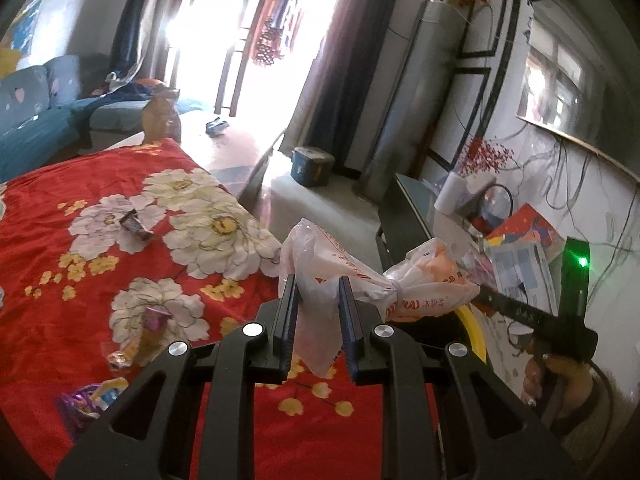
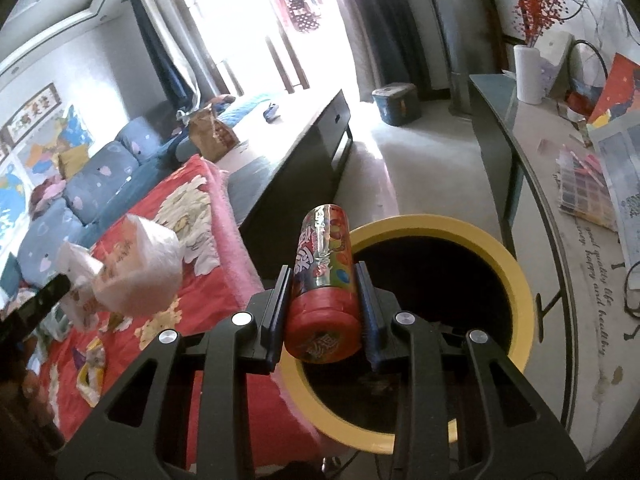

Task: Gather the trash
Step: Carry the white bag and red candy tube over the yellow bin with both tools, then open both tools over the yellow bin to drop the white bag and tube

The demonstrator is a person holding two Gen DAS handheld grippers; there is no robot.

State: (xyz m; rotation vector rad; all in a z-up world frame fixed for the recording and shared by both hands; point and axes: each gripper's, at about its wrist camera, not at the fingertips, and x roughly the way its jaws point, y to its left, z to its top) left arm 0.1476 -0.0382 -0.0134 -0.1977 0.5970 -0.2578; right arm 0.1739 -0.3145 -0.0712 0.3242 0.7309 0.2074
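My left gripper [image 1: 318, 284] is shut on a knotted white and orange plastic bag [image 1: 416, 284], held in the air at the right edge of the red flowered blanket [image 1: 60, 208]. The bag also shows in the right wrist view [image 2: 136, 276]. My right gripper [image 2: 324, 276] is shut on a red candy tube [image 2: 324, 292] with a colourful label, held over the near rim of the yellow-rimmed trash bin [image 2: 516, 276]. Small wrappers lie on the blanket: a brown one [image 1: 136, 225], a purple one [image 1: 155, 318], and more at the lower left [image 1: 86, 398].
A dark coffee table [image 2: 304, 152] stands beyond the blanket. A grey TV bench [image 2: 536, 168] on the right holds papers, a white roll [image 2: 529, 74] and a basket. A blue sofa [image 2: 92, 176] lies left. A blue box [image 2: 396, 103] sits on the floor.
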